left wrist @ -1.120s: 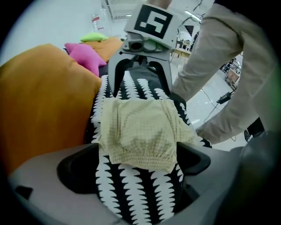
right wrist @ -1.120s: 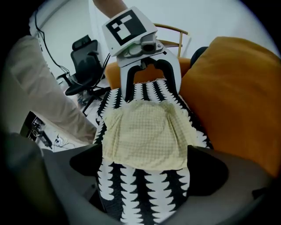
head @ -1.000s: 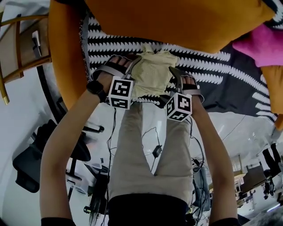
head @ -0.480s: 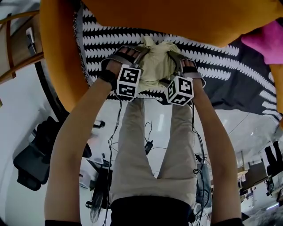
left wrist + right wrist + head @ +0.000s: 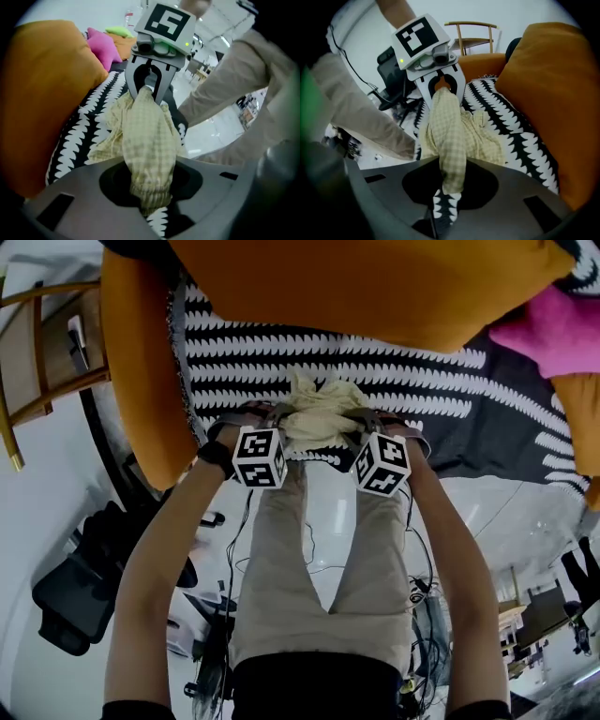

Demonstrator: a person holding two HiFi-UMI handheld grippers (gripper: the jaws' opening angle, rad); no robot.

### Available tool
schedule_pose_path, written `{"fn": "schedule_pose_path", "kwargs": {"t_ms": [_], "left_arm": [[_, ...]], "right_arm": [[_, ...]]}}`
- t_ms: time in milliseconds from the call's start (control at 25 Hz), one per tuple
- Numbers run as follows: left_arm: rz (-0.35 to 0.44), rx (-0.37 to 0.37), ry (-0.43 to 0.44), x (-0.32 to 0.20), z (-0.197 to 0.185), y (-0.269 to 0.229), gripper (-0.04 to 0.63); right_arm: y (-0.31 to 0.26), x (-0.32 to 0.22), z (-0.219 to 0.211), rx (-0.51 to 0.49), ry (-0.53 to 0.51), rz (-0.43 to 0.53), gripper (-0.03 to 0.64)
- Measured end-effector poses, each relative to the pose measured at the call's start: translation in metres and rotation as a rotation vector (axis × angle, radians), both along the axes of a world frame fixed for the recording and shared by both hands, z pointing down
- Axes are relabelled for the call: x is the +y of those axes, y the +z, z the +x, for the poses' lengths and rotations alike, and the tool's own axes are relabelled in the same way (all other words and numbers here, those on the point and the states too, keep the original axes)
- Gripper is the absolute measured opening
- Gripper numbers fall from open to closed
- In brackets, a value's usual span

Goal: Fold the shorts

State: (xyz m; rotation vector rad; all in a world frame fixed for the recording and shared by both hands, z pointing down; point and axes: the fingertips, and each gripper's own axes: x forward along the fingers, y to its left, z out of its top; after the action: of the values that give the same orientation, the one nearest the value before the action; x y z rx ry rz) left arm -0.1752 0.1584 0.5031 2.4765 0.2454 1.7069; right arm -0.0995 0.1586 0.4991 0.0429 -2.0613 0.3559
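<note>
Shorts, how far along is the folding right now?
Nothing is folded: the shorts lie bunched on the zigzag cover. In hand: the left gripper and the right gripper are each closing on an end of the fabric, which sits between their jaws. To do: probably spreading them flat, then every fold.

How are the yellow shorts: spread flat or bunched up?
Bunched up: the shorts sit crumpled between the left gripper and right gripper, whose closing jaws each pinch an end.

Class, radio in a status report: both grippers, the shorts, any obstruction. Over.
Left gripper and right gripper closing, shorts pinched in both. Shorts bunched on patterned cover. Orange cushion behind, not in the way.
</note>
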Motion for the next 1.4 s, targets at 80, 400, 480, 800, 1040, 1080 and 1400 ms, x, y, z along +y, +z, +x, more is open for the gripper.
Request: {"fn": "schedule_pose_path", "kwargs": {"t_ms": [80,400,480,800,1040,1080,1400], "left_arm": [[-0.141,0.05,-0.019,0.027,-0.004,-0.026,0.137],[-0.268,0.07,-0.111,-0.018,0.017,-0.003,0.212],[-0.154,0.052,-0.239,-0.082,0.021,0.016,0.36],[-0.024,0.24,-0.241,-0.127,0.042,-0.064,0.382],[0.256,0.073,0.014,-0.073,0.042,-0.029,0.414],[0.293,0.042,0.029,-0.074,0.039,-0.017,0.413],[0.713,0.094,-0.063,-0.14,0.051,-0.026,0.117]], "right_arm": [[-0.027,0.026,-0.005,-0.078,0.017,-0.182,0.087],[-0.01,-0.012,0.027,-0.06,0.154,-0.432,0.097],[0.014,-0.075,0.045,-0.018,0.254,-0.292,0.223],[-0.036,-0.134,0.055,-0.086,0.218,0.019,0.351],[-0.045,-0.078,0.015,-0.058,-0.026,0.252,0.285],[-0.036,-0.079,0.014,-0.015,-0.065,0.335,0.271],[-0.028,-0.133,0.033,0.209,0.033,0.951,0.061]]}}
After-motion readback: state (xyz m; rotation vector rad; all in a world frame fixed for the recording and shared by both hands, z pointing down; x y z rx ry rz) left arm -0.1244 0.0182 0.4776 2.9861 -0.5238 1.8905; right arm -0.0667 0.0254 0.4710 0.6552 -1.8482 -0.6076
